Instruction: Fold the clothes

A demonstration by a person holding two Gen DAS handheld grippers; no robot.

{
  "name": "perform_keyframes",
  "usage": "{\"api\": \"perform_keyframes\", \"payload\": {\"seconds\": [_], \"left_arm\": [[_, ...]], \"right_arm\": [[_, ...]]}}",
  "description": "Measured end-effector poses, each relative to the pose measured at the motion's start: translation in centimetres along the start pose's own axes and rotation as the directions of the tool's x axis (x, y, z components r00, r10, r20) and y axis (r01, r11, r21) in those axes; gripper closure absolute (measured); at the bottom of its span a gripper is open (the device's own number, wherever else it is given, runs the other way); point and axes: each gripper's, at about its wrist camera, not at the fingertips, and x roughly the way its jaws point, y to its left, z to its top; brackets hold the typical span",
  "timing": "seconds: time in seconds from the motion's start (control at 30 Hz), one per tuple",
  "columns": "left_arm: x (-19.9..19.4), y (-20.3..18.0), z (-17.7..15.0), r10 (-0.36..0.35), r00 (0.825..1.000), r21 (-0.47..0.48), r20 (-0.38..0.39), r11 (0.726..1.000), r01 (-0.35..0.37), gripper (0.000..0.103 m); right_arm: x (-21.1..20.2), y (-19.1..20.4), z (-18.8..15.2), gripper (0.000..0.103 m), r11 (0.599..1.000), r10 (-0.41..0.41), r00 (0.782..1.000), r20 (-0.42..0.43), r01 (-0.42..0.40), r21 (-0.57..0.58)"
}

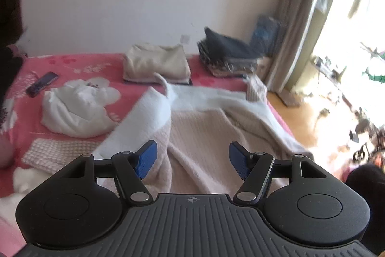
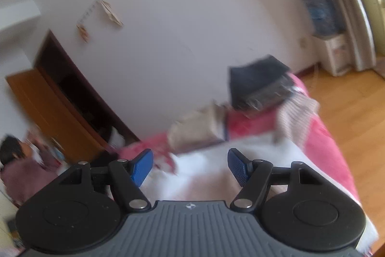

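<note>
my left claw [image 1: 193, 159] hangs released, blue pads spread wide with nothing between them, above the beige and white sweater [image 1: 202, 136] that lies rumpled across the pink bed [image 1: 72, 64]. my right claw [image 2: 190, 166] is released too, gaping over the white part of the same sweater [image 2: 207, 160]; that view is tilted and blurred. a white bundle [image 1: 74, 110] lies left of the sweater, a folded cream garment [image 1: 156, 63] and a dark stack of folded clothes [image 1: 228, 53] sit by the wall.
</note>
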Motion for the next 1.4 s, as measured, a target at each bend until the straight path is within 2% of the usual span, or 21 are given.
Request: {"api": "perform_keyframes", "payload": {"seconds": [0.17, 0.27, 0.37, 0.5, 0.63, 0.7, 0.8, 0.87, 0.9, 0.97, 1.0, 1.03, 1.1, 1.17, 1.23, 1.3, 1.37, 1.4], "left_arm": [[3.7, 1.8, 0.4, 0.063, 0.995, -0.046, -0.078, 0.997, -0.066, 0.037], [5.8, 2.9, 1.2, 0.087, 0.992, -0.069, -0.086, 0.993, -0.093, 0.037], [7.8, 4.0, 2.5, 0.089, 0.99, -0.074, -0.107, 0.993, -0.097, 0.037], [10.2, 5.1, 4.3, 0.077, 0.982, -0.068, -0.173, 0.994, -0.09, 0.037], [11.5, 5.4, 5.8, 0.04, 0.956, -0.069, -0.291, 0.996, -0.062, 0.037], [11.5, 4.7, 6.3, 0.042, 0.938, -0.041, -0.343, 0.997, -0.06, 0.037], [11.5, 2.4, 6.7, 0.075, 0.908, 0.061, -0.412, 0.997, -0.055, 0.037], [11.3, 0.6, 6.9, 0.075, 0.906, 0.148, -0.416, 0.989, -0.014, 0.037], [11.3, -0.5, 6.8, 0.078, 0.912, 0.205, -0.403, 0.979, 0.008, 0.037], [11.0, -2.2, 6.1, 0.088, 0.934, 0.29, -0.347, 0.957, 0.018, 0.037], [10.4, -2.8, 5.4, 0.084, 0.944, 0.301, -0.319, 0.953, 0.017, 0.037], [9.7, -3.2, 4.7, 0.077, 0.953, 0.299, -0.292, 0.954, 0.014, 0.037], [6.7, -3.6, 3.7, 0.046, 0.972, 0.25, -0.23, 0.968, 0.013, 0.037], [2.0, -4.1, 3.1, 0.034, 0.984, 0.21, -0.177, 0.978, 0.004, 0.037], [-3.0, -4.8, 3.5, 0.094, 0.987, 0.221, -0.129, 0.973, -0.064, 0.037], [-8.9, -5.8, 4.7, 0.182, 0.982, 0.249, -0.045, 0.954, -0.166, 0.037], [-15.4, -6.5, 6.3, 0.258, 0.964, 0.247, 0.07, 0.932, -0.267, 0.037], [-18.7, -6.8, 7.1, 0.291, 0.947, 0.233, 0.136, 0.92, -0.316, 0.037]], "right_arm": [[3.2, -0.4, 4.6, 0.032, 0.994, 0.101, 0.992, 0.076, -0.104, 0.041], [6.7, -2.7, 4.6, 0.031, 0.987, 0.144, 0.982, 0.119, -0.151, 0.052], [10.9, -4.9, 2.4, 0.031, 0.991, 0.125, 0.989, 0.082, -0.129, 0.039], [16.5, -7.2, -0.2, 0.032, 0.997, 0.057, 0.997, -0.052, -0.054, 0.055], [18.4, -7.1, -1.2, 0.032, 0.999, 0.01, 0.994, -0.106, -0.006, 0.039], [19.1, -6.1, -1.0, 0.032, 1.0, 0.019, 0.991, -0.131, -0.016, 0.019], [19.9, -3.9, -0.5, 0.032, 0.999, 0.043, 0.99, -0.132, -0.044, 0.0], [19.4, -2.1, -0.3, 0.032, 0.998, 0.057, 0.994, -0.092, -0.058, -0.003], [18.8, -1.4, -0.7, 0.033, 0.998, 0.067, 0.994, -0.082, -0.068, -0.007], [15.5, -0.4, -2.9, 0.033, 0.998, 0.051, 0.998, -0.039, -0.052, -0.021], [13.3, 0.0, -4.3, 0.033, 0.998, 0.043, 0.999, -0.012, -0.043, -0.041], [11.1, 0.3, -5.8, 0.033, 0.998, 0.034, 0.999, 0.016, -0.033, -0.061], [6.0, 1.5, -6.3, 0.032, 0.997, 0.021, 0.998, 0.065, -0.016, -0.073], [0.7, 2.7, -6.4, 0.032, 0.997, 0.007, 0.994, 0.112, 0.002, -0.081], [-4.6, 4.0, -6.6, 0.032, 0.996, -0.005, 0.987, 0.16, 0.02, -0.088], [-9.8, 5.2, -6.8, 0.032, 0.995, -0.018, 0.978, 0.207, 0.038, -0.094], [-15.1, 6.5, -7.0, 0.032, 0.993, -0.029, 0.967, 0.254, 0.056, -0.099], [-17.7, 7.1, -7.1, 0.032, 0.993, -0.035, 0.96, 0.277, 0.066, -0.101]]}}
